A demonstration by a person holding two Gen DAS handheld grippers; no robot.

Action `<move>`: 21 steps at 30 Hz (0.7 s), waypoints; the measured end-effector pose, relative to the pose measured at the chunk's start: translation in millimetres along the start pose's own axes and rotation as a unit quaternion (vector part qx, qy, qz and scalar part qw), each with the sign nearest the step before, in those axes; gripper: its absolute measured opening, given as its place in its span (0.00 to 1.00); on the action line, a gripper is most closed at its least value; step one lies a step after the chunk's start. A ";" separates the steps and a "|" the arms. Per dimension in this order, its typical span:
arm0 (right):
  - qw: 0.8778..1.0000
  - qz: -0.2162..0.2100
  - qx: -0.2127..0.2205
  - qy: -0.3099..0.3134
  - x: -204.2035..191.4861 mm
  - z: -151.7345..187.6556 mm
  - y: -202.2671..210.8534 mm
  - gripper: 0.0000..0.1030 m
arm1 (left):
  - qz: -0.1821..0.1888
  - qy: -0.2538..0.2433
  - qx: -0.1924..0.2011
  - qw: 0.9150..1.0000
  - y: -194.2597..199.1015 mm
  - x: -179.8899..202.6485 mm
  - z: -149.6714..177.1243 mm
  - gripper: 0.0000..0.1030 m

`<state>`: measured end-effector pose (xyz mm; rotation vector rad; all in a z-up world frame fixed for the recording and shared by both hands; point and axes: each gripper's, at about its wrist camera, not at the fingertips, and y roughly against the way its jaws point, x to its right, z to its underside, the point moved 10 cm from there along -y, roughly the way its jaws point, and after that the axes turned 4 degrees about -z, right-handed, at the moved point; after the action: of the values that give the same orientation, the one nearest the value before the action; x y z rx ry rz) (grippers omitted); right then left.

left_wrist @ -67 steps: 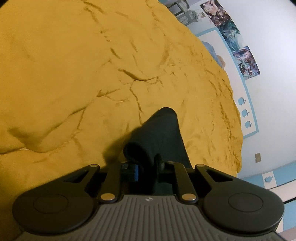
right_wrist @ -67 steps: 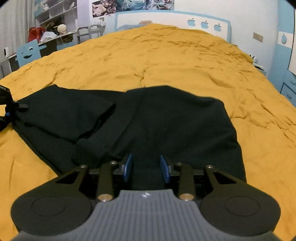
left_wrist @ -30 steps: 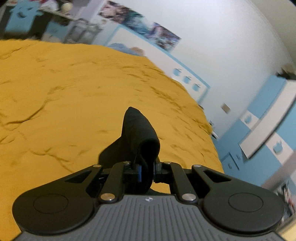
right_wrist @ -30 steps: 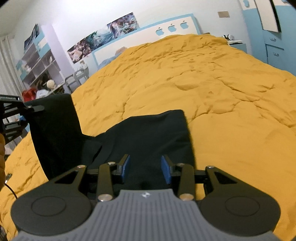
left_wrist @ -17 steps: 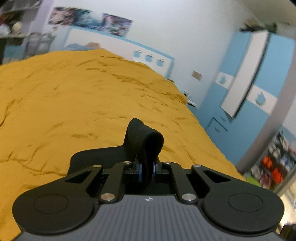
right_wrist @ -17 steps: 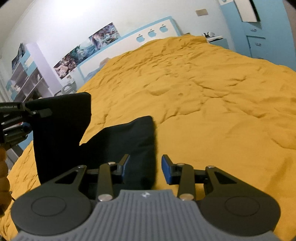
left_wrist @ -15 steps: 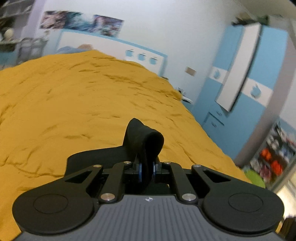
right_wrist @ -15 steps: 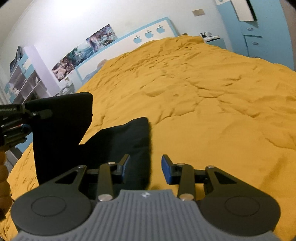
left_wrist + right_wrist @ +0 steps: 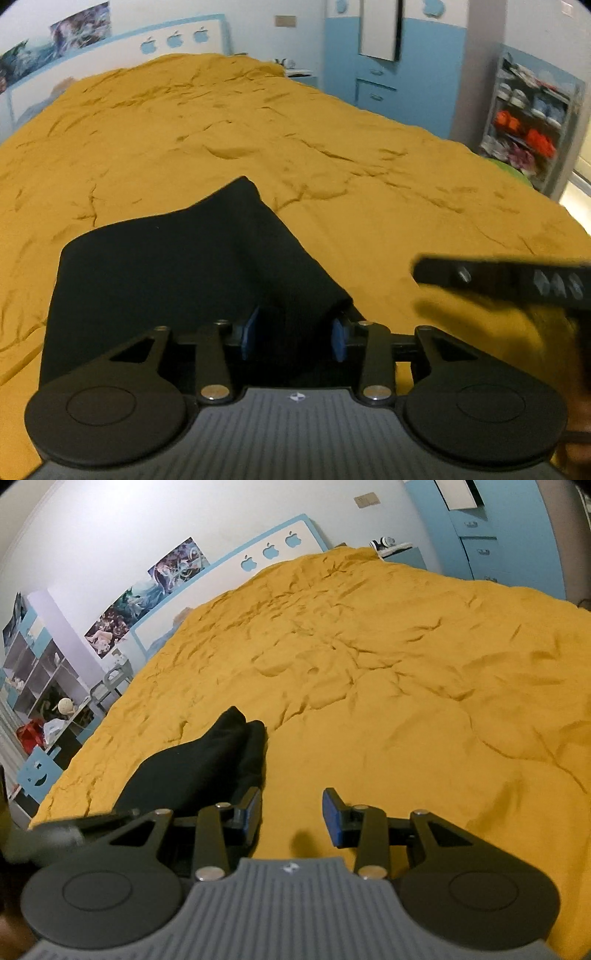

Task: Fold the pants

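On bedspread (image 9: pixel 332 177), pants (image 9: pixel 177 266) released (folded).

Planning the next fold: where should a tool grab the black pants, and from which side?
Judging from the pose: grip the far peaked corner of the black pants, coming in low from the bare bedspread beyond. That corner lifts clear; elsewhere the stack lies flat.

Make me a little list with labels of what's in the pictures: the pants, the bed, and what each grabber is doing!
pants: black, folded over, lying on the blanket
blanket: mustard yellow, wrinkled, covers the bed
left gripper: jaws just opened, pants between the pads but not pinched
right gripper: open, nothing between its jaws, pants beside its left finger
headboard: white with blue apples
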<state>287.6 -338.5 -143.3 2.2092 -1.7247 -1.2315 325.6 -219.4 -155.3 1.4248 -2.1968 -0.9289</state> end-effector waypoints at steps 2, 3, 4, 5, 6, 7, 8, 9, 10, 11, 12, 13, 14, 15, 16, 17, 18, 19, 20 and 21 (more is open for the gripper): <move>1.000 -0.004 0.000 0.001 -4.0 0.4 0.2 0.33 | 0.038 0.012 0.001 0.999 16.3 -0.3 5.8 0.47; 1.000 -0.006 -0.001 0.001 -6.3 0.7 -0.7 0.33 | 0.056 0.027 0.002 0.998 25.4 -3.2 8.0 0.50; 1.000 -0.008 -0.004 0.003 -9.1 0.6 -1.7 0.33 | 0.076 0.045 0.005 0.996 35.1 -8.1 10.2 0.50; 1.000 -0.010 -0.005 0.005 -12.2 1.0 -3.5 0.33 | 0.093 0.067 0.010 0.993 44.7 -15.6 11.8 0.50; 1.000 -0.012 -0.007 0.006 -16.6 1.6 -5.0 0.33 | 0.099 0.090 0.019 0.991 54.6 -27.8 13.7 0.52; 1.000 -0.016 -0.009 0.008 -21.0 2.2 -6.9 0.34 | 0.094 0.112 0.027 0.989 61.3 -41.5 14.9 0.54; 1.000 -0.019 -0.011 0.010 -25.2 2.2 -8.5 0.34 | 0.084 0.137 0.036 0.986 69.7 -58.4 17.7 0.58; 1.000 -0.021 -0.014 0.014 -31.2 2.6 -10.7 0.35 | 0.072 0.160 0.043 0.983 76.2 -74.0 20.3 0.60; 0.999 -0.023 -0.015 0.017 -35.0 2.5 -11.7 0.37 | 0.058 0.184 0.049 0.980 80.9 -91.5 22.2 0.60; 0.999 -0.022 -0.016 0.024 -41.6 1.9 -14.3 0.43 | 0.039 0.210 0.053 0.976 84.2 -112.6 27.0 0.61; 0.999 -0.023 -0.017 0.032 -47.4 1.1 -16.7 0.45 | 0.024 0.233 0.054 0.971 84.1 -129.2 30.4 0.63; 0.999 -0.024 -0.019 0.038 -53.6 0.3 -20.0 0.45 | 0.011 0.260 0.049 0.964 82.7 -144.9 34.8 0.63; 0.998 -0.026 -0.021 0.045 -60.2 -0.6 -23.3 0.45 | 0.001 0.294 0.039 0.955 80.3 -161.3 41.6 0.63; 0.998 -0.025 -0.025 0.055 -66.9 -0.5 -27.4 0.45 | -0.002 0.321 0.031 0.947 78.3 -171.0 46.8 0.64; 0.997 -0.020 -0.032 0.065 -70.6 0.7 -32.5 0.45 | 0.000 0.345 0.026 0.938 75.6 -179.8 51.1 0.63; 0.996 -0.011 -0.041 0.074 -74.1 2.7 -38.7 0.45 | 0.003 0.366 0.023 0.930 72.8 -186.1 54.2 0.63; 0.995 0.001 -0.052 0.080 -76.0 6.6 -46.2 0.45 | 0.008 0.382 0.021 0.924 70.2 -190.4 57.1 0.64; 0.995 0.005 -0.063 0.080 -77.0 10.3 -51.9 0.44 | 0.012 0.393 0.019 0.919 67.4 -193.1 59.4 0.64; 0.994 0.006 -0.070 0.078 -77.7 13.5 -56.8 0.39 | 0.014 0.399 0.017 0.917 65.3 -195.3 62.4 0.64; 0.994 0.004 -0.076 0.077 -79.5 16.5 -60.8 0.23 | 0.017 0.402 0.014 0.915 62.9 -195.5 63.1 0.64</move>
<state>321.3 -242.8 -142.9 2.1460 -1.5269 -1.1173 328.3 -4.7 -147.2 1.4253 -1.5936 -0.2050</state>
